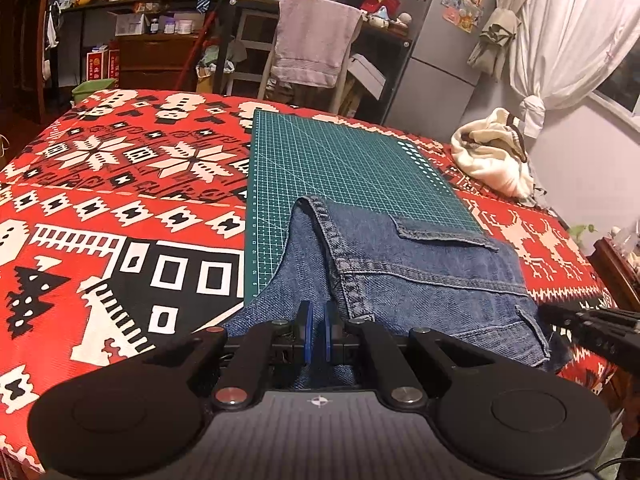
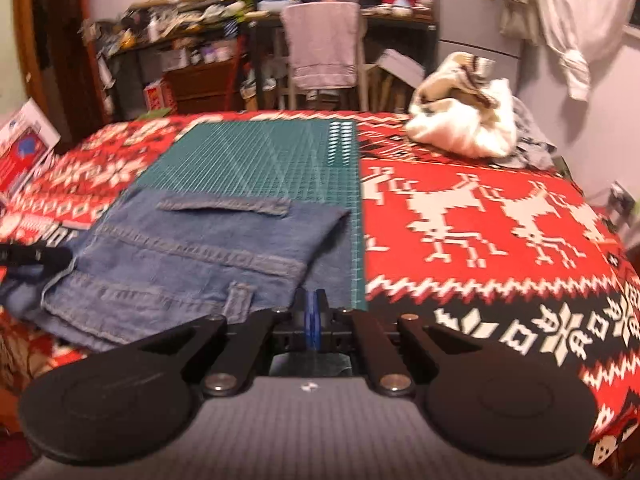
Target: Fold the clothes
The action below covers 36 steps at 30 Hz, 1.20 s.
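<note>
Blue denim jeans [image 1: 420,272] lie folded on a green cutting mat [image 1: 340,160], with a back pocket flap and a belt loop facing up. My left gripper [image 1: 318,328] is at their near edge, its blue pads almost together with denim in the narrow gap. From the right wrist view, the jeans [image 2: 192,248] spread to the left. There my right gripper [image 2: 313,312] has its pads pressed together at the jeans' near right corner, with denim showing under it. Each gripper shows in the other's view as a black shape, the right gripper [image 1: 592,328] and the left gripper [image 2: 32,256].
A red, white and black patterned cloth [image 1: 120,200] covers the table. A crumpled cream garment [image 1: 492,156] sits at the far right corner. Behind the table are a chair with a pink towel [image 1: 316,40], a fridge [image 1: 448,40] and cluttered shelves.
</note>
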{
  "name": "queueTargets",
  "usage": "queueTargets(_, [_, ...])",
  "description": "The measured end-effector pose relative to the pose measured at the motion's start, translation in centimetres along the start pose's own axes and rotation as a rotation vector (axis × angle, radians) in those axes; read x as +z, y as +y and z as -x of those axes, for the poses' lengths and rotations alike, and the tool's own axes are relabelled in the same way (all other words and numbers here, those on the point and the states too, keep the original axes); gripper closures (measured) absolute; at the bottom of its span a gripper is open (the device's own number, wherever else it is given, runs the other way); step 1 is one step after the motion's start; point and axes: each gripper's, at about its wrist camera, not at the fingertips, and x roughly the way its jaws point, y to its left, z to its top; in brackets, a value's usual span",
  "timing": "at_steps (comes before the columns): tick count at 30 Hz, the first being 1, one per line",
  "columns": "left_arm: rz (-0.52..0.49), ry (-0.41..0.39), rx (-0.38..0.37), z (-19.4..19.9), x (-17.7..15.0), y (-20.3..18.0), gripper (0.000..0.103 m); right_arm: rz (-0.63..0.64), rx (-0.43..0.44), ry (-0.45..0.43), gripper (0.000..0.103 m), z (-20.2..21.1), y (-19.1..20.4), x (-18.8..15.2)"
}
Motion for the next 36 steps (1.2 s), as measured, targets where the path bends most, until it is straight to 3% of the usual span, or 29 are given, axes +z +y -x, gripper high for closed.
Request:
queueTargets(6, [-0.031, 0.045, 0.024, -0.5, -0.8, 0.4, 0.099, 0.022, 0.002, 0.014, 0.101, -0.4, 0.1, -1.1])
queueTargets(14, [-0.04, 0.03, 0.046, 0.9, -1.7, 1.4, 0.1, 0.009, 0.01, 0.017, 0.1, 0.2, -0.5, -1.3])
queueTargets(20, [-0.012, -0.017, 0.036, 1.7, -0.5, 1.1, 0.1, -0.016, 0.011, 0.009, 0.099, 1.3, -0.6, -0.8])
queueTargets(27, [-0.064, 0.025, 0.066, -0.5, -0.5, 0.3, 0.1, -0.013, 0.018, 0.012, 0.095, 1.6, -0.3, -0.6])
queueTargets(36, [-0.093, 0.025, 0.043, 1.6, -2.2, 1.7, 0.1, 0.005, 0.024, 0.018, 0.096, 1.1, -0.3, -1.3])
